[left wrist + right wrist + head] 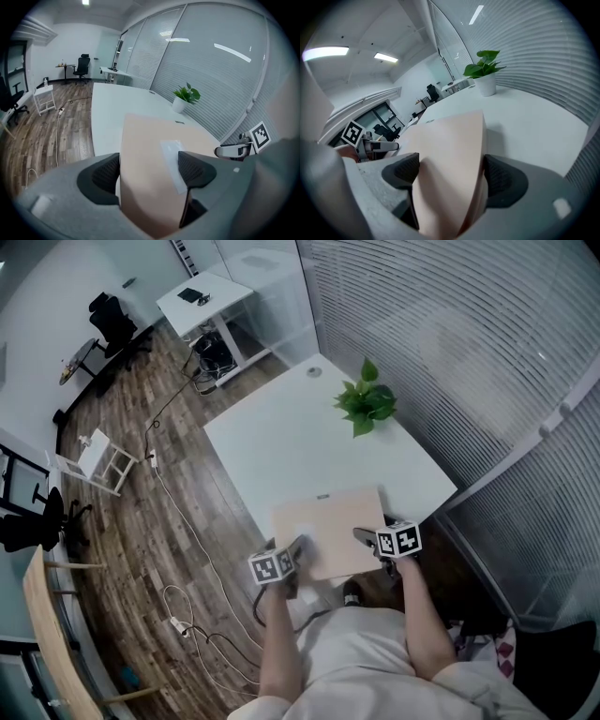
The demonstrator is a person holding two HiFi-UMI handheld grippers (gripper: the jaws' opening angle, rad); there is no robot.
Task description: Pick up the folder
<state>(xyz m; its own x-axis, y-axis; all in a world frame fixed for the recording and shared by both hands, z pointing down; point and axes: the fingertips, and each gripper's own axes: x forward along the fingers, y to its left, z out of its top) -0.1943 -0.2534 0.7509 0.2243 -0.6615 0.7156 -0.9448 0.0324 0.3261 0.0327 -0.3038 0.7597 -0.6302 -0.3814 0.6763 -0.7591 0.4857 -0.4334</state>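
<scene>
The beige folder [330,526] hangs over the near edge of the white worktop [281,437], its near side pulled toward the person and its far side above the surface. The left claw [296,549] is clenched on one near corner. The right claw [364,535] grips the other, and the card bows between each pair of pads. From the right gripper view a shadow lies under the far corner, so I'd judge it is just coming clear of the worktop.

To lift it well, both hands should rise together and level. That keeps the sheet from twisting or springing out of the pads, and no harder squeeze is needed, since the folder already buckles.

By count there is one folder with one pale label [174,159], two claws, and one potted plant [366,401] well apart at the worktop's far side.
</scene>
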